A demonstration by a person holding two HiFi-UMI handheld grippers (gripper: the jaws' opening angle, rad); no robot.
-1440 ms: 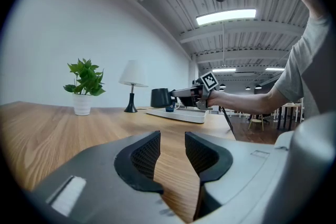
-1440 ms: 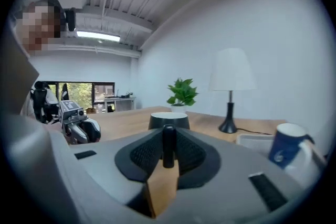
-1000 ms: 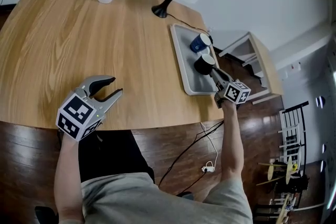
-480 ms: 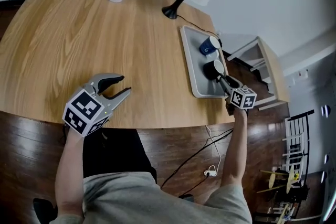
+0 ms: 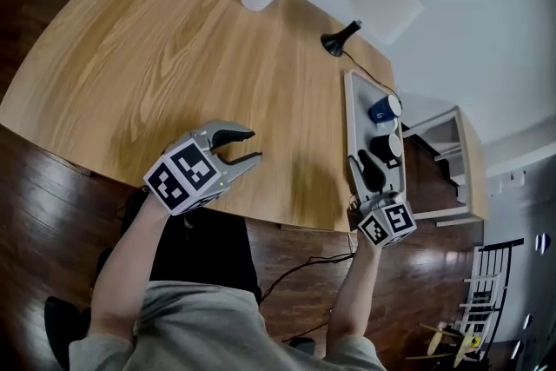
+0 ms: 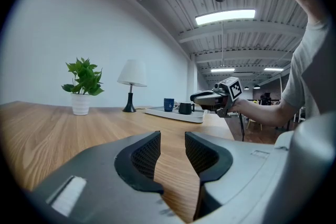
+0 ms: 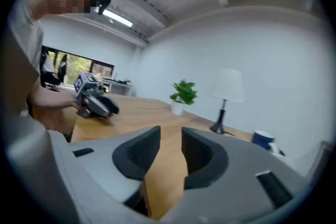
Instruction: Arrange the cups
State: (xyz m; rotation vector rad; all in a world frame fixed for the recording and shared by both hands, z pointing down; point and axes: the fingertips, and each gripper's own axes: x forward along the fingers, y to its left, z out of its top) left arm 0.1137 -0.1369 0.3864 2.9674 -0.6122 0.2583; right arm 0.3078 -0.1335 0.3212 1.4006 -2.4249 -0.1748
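On tray [image 5: 359, 122], black cup [image 5: 387, 146] stands just beside blue cup [image 5: 382, 109], released. Right gripper [image 5: 361, 162] has backed off from it to tray's near end, jaws slightly apart, empty. Left gripper [image 5: 253, 145] spread, idle over table [image 5: 174, 56]. Placement probably done.

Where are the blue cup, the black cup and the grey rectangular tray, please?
Blue cup [image 5: 380, 112], head view, side wall.
Black cup [image 5: 383, 149], head view, side wall.
Grey rectangular tray [image 5: 357, 110], head view, bare floor.

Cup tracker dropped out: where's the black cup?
Head view, right side: the black cup stands on the grey tray, between the blue cup and the right hand-held gripper.
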